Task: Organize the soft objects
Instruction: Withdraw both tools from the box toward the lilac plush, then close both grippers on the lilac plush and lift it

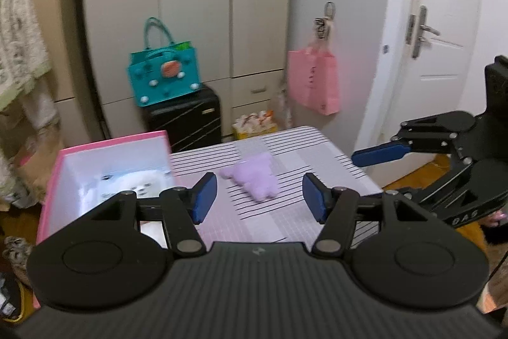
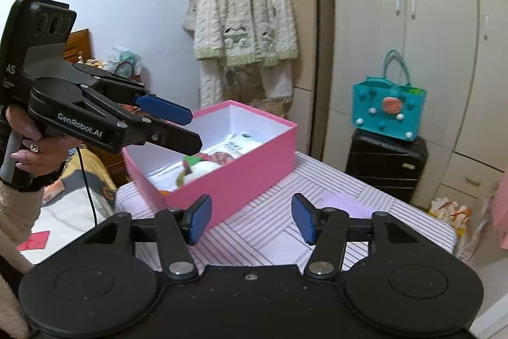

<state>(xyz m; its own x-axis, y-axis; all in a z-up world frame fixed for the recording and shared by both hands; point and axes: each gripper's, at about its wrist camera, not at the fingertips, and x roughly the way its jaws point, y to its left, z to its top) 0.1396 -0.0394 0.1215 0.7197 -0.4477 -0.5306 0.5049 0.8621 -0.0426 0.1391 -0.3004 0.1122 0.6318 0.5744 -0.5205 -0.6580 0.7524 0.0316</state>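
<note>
left gripper (image 1: 259, 196): jaws wide, empty, above striped table (image 1: 317, 154) | right gripper (image 2: 251, 218): jaws wide, empty | purple plush (image 1: 252, 177): on table, beside pink box (image 2: 241, 177) | white plush (image 1: 136, 183): inside box; details blurred, possibly a seal

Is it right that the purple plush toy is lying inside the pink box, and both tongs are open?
Not quite. The purple plush toy lies on the striped table, outside the pink box, as the left wrist view shows. Both tongs, left and right, are open.
</note>
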